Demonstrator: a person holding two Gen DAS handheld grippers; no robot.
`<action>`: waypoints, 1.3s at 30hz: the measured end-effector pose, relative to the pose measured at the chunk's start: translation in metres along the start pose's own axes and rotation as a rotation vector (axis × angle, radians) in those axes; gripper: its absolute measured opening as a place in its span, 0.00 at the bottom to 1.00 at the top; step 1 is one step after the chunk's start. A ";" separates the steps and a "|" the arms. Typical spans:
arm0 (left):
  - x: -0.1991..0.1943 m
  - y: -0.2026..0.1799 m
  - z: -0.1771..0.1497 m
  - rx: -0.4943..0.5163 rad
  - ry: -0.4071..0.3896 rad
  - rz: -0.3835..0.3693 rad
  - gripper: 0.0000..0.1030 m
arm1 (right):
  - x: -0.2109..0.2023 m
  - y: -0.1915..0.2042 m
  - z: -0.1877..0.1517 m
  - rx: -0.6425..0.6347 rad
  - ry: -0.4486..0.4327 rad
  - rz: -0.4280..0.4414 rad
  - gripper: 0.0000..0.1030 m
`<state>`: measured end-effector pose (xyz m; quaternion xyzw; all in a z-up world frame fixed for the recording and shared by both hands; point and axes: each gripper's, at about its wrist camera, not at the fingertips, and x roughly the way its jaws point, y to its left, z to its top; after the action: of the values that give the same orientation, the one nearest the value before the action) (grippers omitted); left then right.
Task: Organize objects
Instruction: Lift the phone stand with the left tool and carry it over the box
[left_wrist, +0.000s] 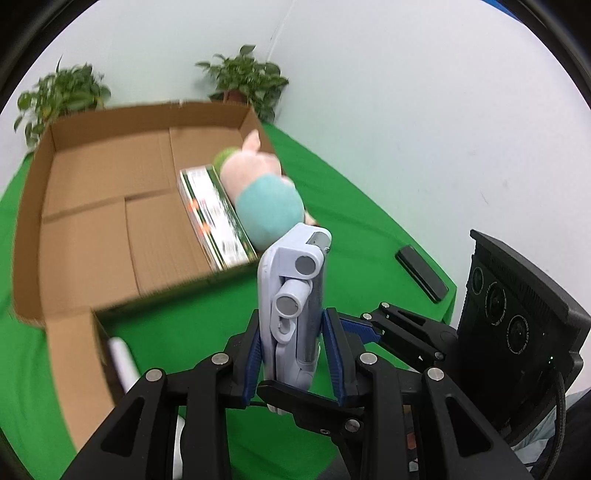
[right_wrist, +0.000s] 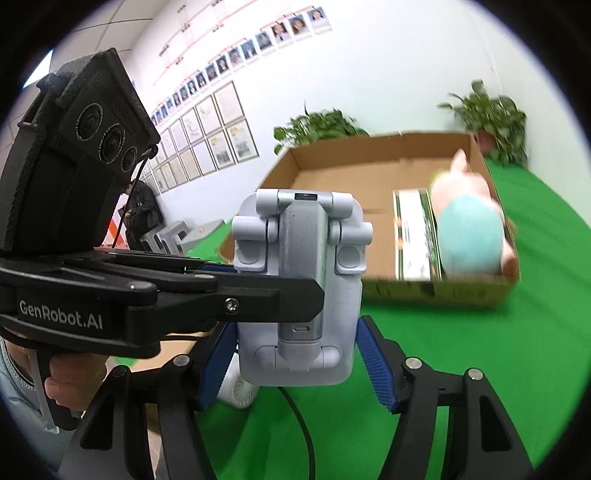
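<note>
Left wrist view: your cardboard box (left_wrist: 110, 192) sits on the green cloth (left_wrist: 332, 192), holding a green-printed carton (left_wrist: 214, 218) and a plush pig (left_wrist: 266, 192). Your left gripper (left_wrist: 293, 354) pinches the white folding stand (left_wrist: 291, 295) upright, just short of the box. Right gripper (right_wrist: 295, 365) brackets it, fingers spread, not touching.

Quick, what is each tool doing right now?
Left tool: shut on the white folding stand.
Right tool: open, its pads beside the stand but apart from it.
</note>
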<state>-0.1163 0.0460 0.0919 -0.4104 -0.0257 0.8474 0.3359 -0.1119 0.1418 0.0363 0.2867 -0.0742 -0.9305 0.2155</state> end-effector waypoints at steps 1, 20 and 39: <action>-0.002 0.002 0.008 0.009 -0.004 0.003 0.27 | 0.001 0.001 0.005 -0.009 -0.009 0.001 0.62; 0.051 0.111 0.101 -0.086 0.088 -0.005 0.27 | 0.091 -0.039 0.080 0.060 0.074 0.040 0.62; 0.158 0.183 0.083 -0.323 0.259 -0.065 0.20 | 0.141 -0.086 0.038 0.241 0.264 0.026 0.62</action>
<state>-0.3452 0.0168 -0.0187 -0.5632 -0.1311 0.7612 0.2936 -0.2683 0.1567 -0.0256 0.4293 -0.1598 -0.8662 0.1997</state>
